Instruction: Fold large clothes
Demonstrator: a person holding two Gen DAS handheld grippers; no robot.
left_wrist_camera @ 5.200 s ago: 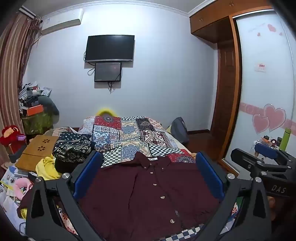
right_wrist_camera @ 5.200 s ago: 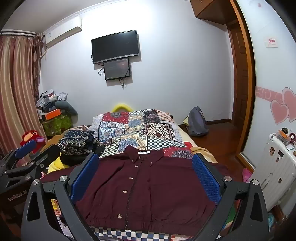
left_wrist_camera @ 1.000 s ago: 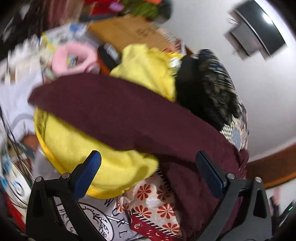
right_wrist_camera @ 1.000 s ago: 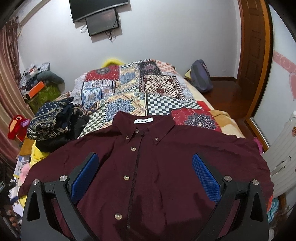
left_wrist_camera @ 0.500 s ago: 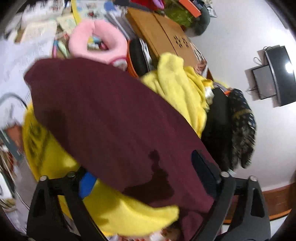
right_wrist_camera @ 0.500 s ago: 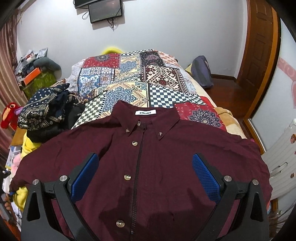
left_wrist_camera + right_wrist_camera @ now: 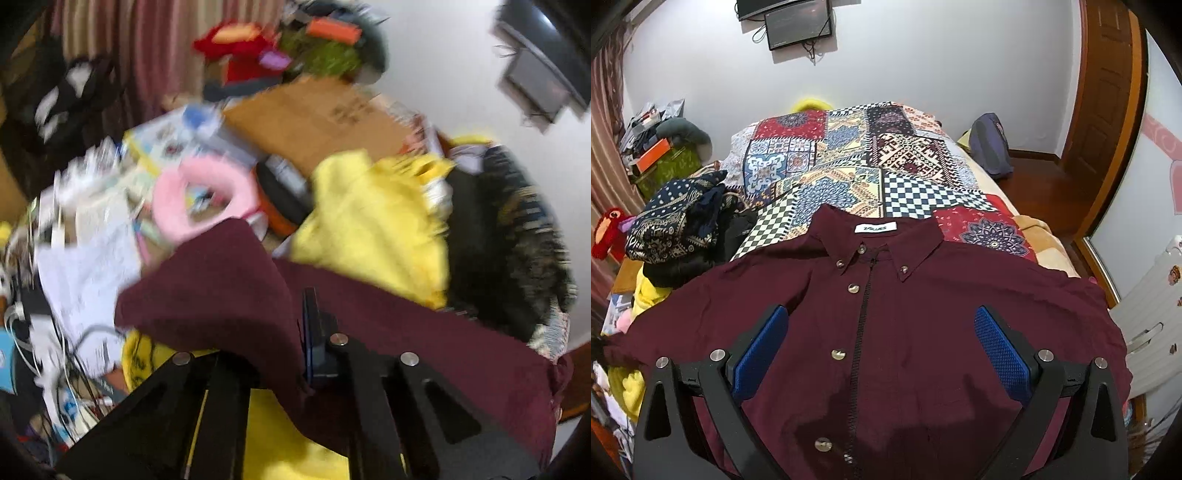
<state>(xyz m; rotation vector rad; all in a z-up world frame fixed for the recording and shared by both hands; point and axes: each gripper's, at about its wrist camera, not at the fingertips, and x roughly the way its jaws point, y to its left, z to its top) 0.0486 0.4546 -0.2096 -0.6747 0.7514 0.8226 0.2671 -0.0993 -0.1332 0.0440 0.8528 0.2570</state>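
Motion blur smears the left wrist view, where the left gripper (image 7: pixel 301 339) is pressed together on the sleeve end (image 7: pixel 221 288) of the maroon shirt (image 7: pixel 886 332); one finger is hidden under the cloth. The shirt is laid flat, buttoned front up, on the patchwork bedspread (image 7: pixel 849 155), collar pointing to the far wall, hem cut off below. The right gripper (image 7: pixel 881 354) is held spread above its chest. Yellow cloth (image 7: pixel 373 229) and a dark clothes pile (image 7: pixel 676 229) are heaped beside that sleeve.
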